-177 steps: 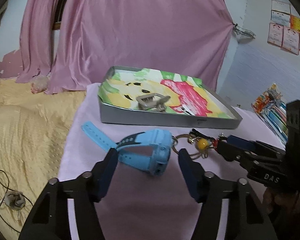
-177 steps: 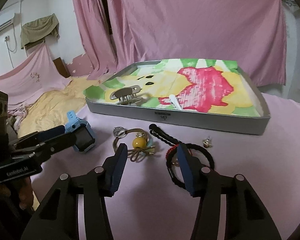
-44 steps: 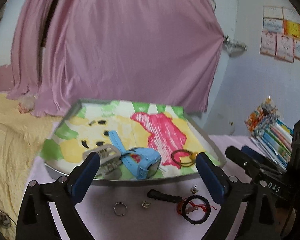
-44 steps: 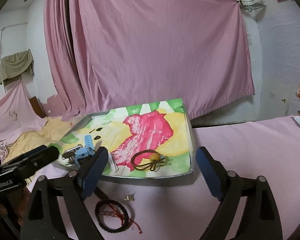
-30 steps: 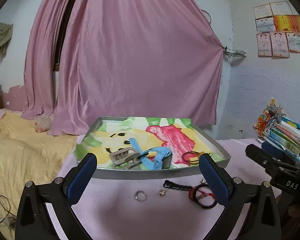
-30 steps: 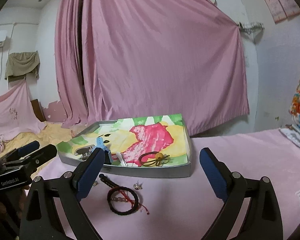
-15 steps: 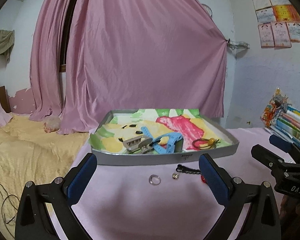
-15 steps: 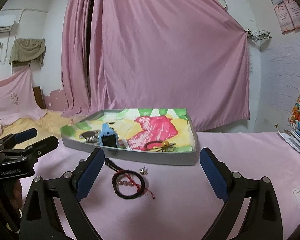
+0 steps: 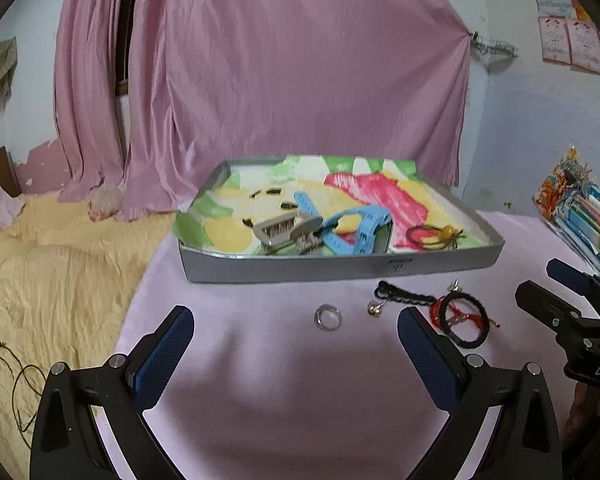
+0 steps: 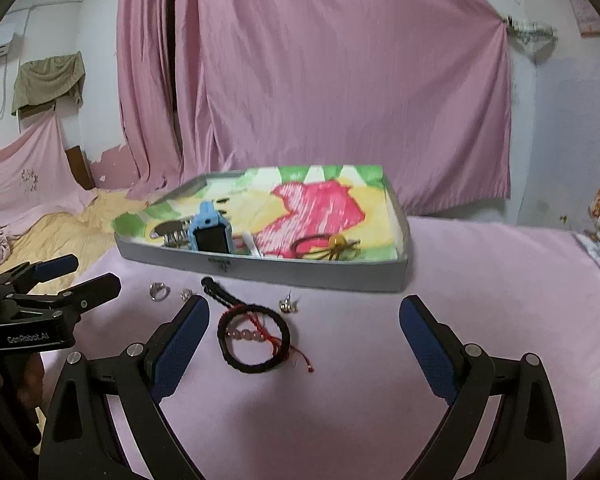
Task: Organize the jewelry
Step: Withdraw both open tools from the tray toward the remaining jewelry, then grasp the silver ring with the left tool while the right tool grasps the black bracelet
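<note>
With the blue watch (image 9: pixel 360 228) now in the tray (image 9: pixel 340 268), we back both spread, empty claws, left (image 9: pixel 296 334) and right (image 10: pixel 304 328), away, the ring (image 9: pixel 327 317) and black bracelet (image 10: pixel 254 338) just ahead.

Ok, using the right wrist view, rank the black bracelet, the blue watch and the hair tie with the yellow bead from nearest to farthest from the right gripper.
1. Black bracelet, on the pink cloth, just ahead of the right gripper, toward its left finger.
2. Blue watch, in the tray's near left part.
3. Hair tie, in the tray, right of the watch; close to call with it.
</note>
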A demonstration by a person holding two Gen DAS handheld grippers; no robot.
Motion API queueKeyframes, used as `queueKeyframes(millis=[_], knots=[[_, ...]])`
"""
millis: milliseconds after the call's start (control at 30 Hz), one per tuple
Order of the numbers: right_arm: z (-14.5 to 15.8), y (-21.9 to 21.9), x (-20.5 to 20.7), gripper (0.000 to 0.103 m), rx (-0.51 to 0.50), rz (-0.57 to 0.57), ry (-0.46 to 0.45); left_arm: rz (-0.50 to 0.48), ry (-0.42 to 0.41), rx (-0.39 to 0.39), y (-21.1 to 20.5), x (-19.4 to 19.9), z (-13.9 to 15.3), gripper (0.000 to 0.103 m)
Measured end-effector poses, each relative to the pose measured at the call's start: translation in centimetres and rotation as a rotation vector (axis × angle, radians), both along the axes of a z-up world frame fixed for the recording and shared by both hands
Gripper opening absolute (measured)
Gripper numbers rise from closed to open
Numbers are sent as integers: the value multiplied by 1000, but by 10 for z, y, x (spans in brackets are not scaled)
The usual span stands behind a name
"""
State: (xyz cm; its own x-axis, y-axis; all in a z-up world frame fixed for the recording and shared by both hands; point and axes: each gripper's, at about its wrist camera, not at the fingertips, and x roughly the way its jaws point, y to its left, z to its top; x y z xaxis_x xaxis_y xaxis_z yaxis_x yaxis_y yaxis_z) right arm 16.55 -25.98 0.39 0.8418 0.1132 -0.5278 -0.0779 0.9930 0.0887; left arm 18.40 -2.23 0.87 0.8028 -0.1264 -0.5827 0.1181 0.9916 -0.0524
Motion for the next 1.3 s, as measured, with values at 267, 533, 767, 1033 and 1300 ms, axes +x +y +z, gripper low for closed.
queueKeyframes(millis=[267, 533, 767, 1033, 1300], knots=[[-7, 1, 16, 86, 6, 26, 86, -23, 80, -23, -2, 14, -6, 102], [-13, 5, 37, 56, 38, 70, 172, -62, 127, -36, -8, 26, -11, 95], [-27, 11, 50, 41, 64, 103, 256, -76, 185, -51, -11, 38, -17, 77], [-33, 10, 58, 26, 98, 108, 293, -100, 223, -44, -18, 47, -23, 56], [-37, 10, 60, 16, 111, 117, 314, -112, 235, -25, -24, 51, -24, 47]])
